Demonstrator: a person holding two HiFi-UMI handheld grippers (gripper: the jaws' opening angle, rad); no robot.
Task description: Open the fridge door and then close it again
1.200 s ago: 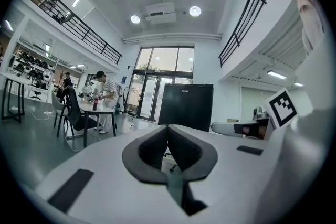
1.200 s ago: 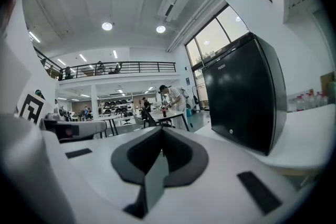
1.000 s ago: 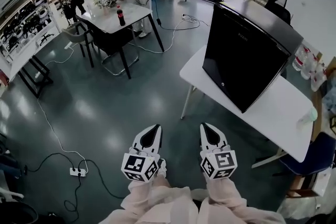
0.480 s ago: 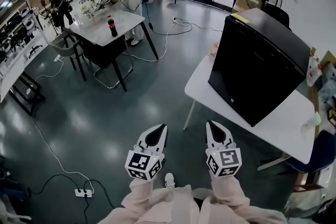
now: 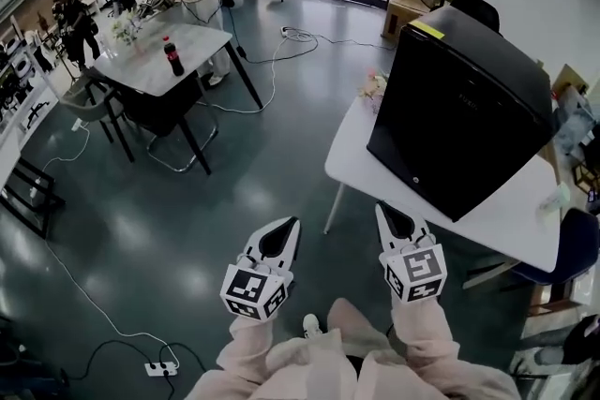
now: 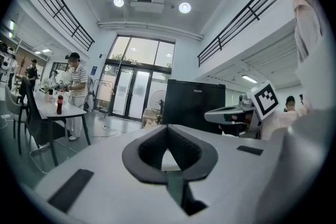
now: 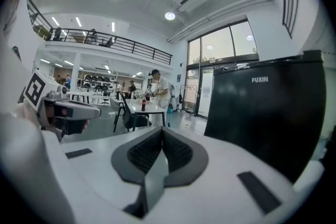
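I judge this to be the approach, with no opening begun: the black fridge (image 5: pixel 459 112) stands shut on the white table (image 5: pixel 352 155), ahead to my right, and neither tool touches it. The left gripper (image 5: pixel 284 228) and right gripper (image 5: pixel 390 213) both have their jaws pressed together on nothing. Next I must bring the nearer right one to the door's edge and part its jaws to pull; I see no handle.
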